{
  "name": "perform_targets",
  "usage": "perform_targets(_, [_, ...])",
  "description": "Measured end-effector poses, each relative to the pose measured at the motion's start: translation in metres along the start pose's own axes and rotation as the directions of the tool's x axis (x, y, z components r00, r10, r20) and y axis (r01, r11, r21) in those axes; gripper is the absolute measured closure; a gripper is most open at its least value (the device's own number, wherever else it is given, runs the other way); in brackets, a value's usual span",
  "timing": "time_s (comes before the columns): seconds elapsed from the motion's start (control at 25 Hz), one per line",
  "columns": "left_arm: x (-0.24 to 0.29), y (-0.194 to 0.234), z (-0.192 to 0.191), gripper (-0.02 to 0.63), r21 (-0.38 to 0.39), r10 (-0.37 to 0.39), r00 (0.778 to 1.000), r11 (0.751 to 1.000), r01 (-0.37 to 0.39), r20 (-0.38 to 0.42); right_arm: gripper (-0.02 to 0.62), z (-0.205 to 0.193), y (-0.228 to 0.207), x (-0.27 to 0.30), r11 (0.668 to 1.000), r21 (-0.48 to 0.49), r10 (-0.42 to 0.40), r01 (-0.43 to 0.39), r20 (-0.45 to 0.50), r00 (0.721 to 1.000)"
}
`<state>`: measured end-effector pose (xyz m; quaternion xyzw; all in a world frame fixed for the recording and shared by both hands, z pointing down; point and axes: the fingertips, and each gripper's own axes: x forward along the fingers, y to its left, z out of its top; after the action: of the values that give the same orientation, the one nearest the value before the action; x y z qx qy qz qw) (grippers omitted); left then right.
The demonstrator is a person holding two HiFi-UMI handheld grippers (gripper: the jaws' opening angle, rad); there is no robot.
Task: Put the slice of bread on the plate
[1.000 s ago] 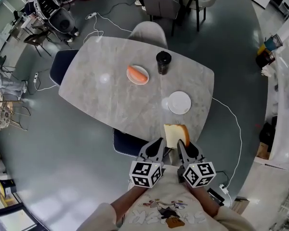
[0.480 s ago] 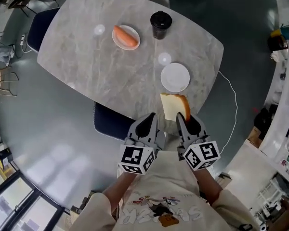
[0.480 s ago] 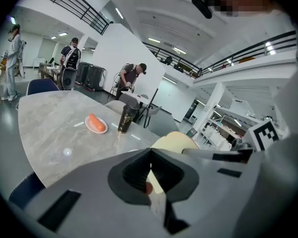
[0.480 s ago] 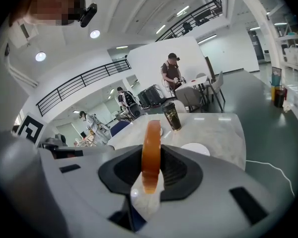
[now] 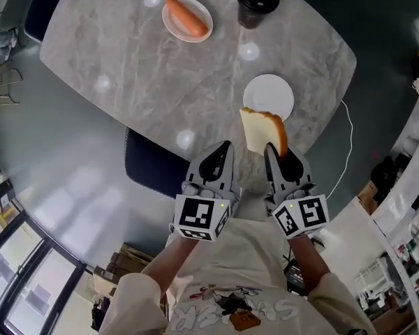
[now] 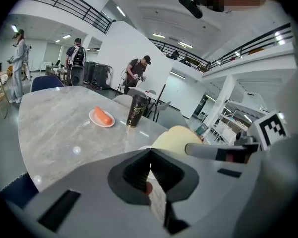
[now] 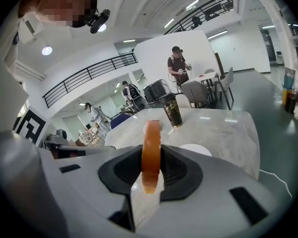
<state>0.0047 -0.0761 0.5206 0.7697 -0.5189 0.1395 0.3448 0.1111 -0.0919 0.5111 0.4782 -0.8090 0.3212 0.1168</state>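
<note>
A slice of bread [image 5: 263, 131] with a brown crust stands on edge between the jaws of my right gripper [image 5: 279, 153], which is shut on it. In the right gripper view the slice [image 7: 150, 152] shows edge-on, upright in the right gripper [image 7: 151, 170]. The bread hangs over the table's near edge, just short of the empty white plate [image 5: 268, 98], which also shows as the white plate [image 7: 196, 149] beyond the jaws. My left gripper [image 5: 222, 149] sits beside it on the left, shut and empty; its jaws meet in the left gripper [image 6: 149, 170].
The grey marble table [image 5: 146, 82] holds a small plate with an orange sausage-like food [image 5: 187, 18] and a dark cup [image 5: 257, 2] at the far side. A dark chair [image 5: 153, 165] stands at the near left edge. People stand far off behind the table.
Both grippers have moved forward and down toward the table, carrying the bread from before the table's edge to just over it by the white plate. Jaws unchanged.
</note>
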Motion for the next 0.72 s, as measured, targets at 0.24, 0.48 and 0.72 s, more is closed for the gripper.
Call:
perform_targets(0.24, [0.025,0.012,-0.014,0.595,-0.013,0.034,0.999,0.999,-0.034,-0.017,0.5,-0.014,-0.022,0.034,1.0,0.012,0.021,-0.02,-0.037,0.999])
perform_targets(0.48, [0.039,0.02,-0.025,0.595,-0.036,0.057,0.998,0.998,-0.057,-0.022,0.5,-0.02,-0.042,0.057,0.998,0.043,0.04,-0.037,-0.054,0.998])
perform_targets(0.72, [0.05,0.025,-0.029,0.595,-0.055,0.07,0.997,0.996,-0.071,-0.018,0.499,-0.03,-0.052,0.075,0.998,0.034,0.051,-0.048,-0.087,0.995])
